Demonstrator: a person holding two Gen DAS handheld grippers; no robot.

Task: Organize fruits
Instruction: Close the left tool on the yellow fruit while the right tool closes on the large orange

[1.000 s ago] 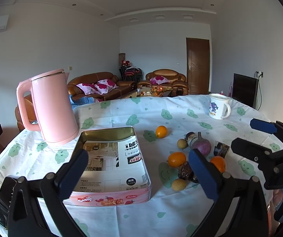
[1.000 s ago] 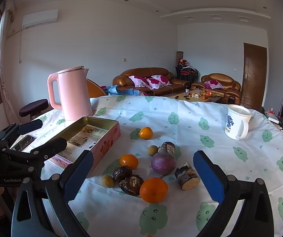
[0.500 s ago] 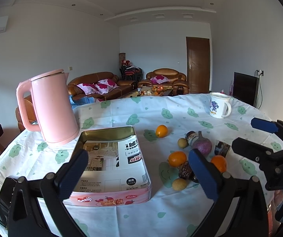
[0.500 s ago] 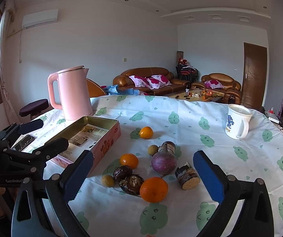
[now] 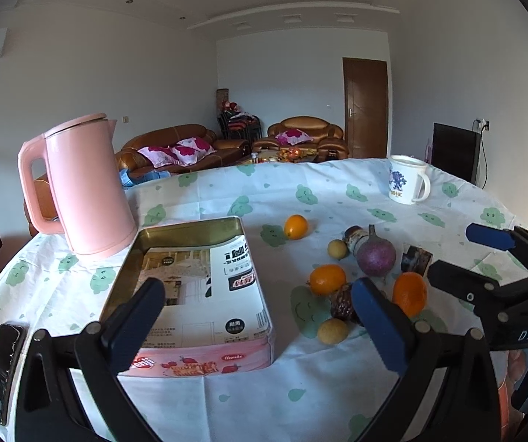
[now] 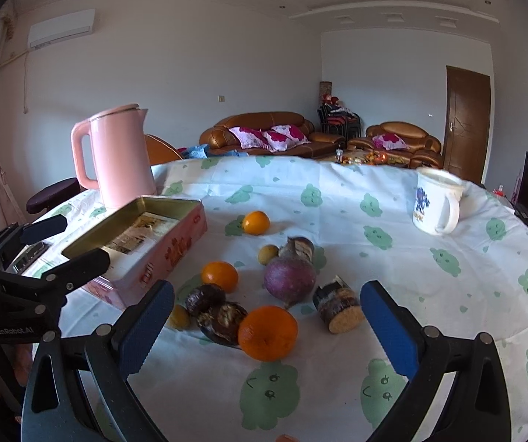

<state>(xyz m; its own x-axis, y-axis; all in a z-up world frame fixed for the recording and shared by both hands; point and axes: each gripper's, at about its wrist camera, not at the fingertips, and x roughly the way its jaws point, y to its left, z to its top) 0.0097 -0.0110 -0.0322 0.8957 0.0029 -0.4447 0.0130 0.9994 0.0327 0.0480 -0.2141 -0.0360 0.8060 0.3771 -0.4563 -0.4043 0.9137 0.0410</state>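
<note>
Several fruits lie loose on the tablecloth: a large orange (image 6: 267,332), a second orange (image 6: 219,276), a far orange (image 6: 255,222), a purple round root (image 6: 290,280), dark brown fruits (image 6: 221,321) and small yellow ones (image 6: 267,253). An open pink tin box (image 5: 193,291) lined with printed paper sits left of them. My left gripper (image 5: 256,324) is open and empty above the box's near right corner. My right gripper (image 6: 267,335) is open and empty, just short of the large orange.
A pink kettle (image 5: 83,188) stands behind the box. A white mug (image 6: 435,206) stands at the far right. Two cut brown stubs (image 6: 337,307) lie by the root. A phone (image 5: 0,364) lies at the near left table edge.
Both grippers have stayed open. The right gripper has edged a little forward and down toward the fruit pile; the left view is nearly unchanged.
</note>
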